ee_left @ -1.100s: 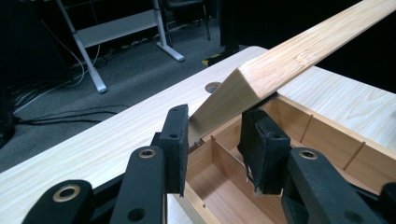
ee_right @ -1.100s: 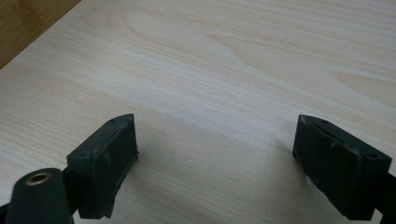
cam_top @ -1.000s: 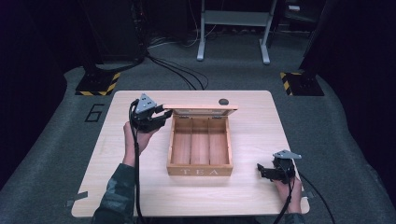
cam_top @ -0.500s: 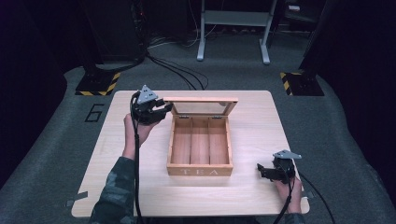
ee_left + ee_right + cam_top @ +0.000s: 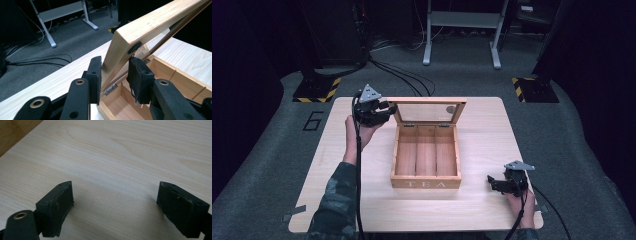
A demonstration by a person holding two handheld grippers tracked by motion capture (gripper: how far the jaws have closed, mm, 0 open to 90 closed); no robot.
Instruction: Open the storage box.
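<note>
Change: lid of the tea box now stands steeper than one second ago, and the left gripper is higher and further back with it.
Left gripper: jaws clamped on the left side rail of the lid, one pad on each face.
Right gripper: jaws wide apart with nothing between, low over the table, well apart from the box.
Tea box: middle of the table, open, three compartments visible.
</note>
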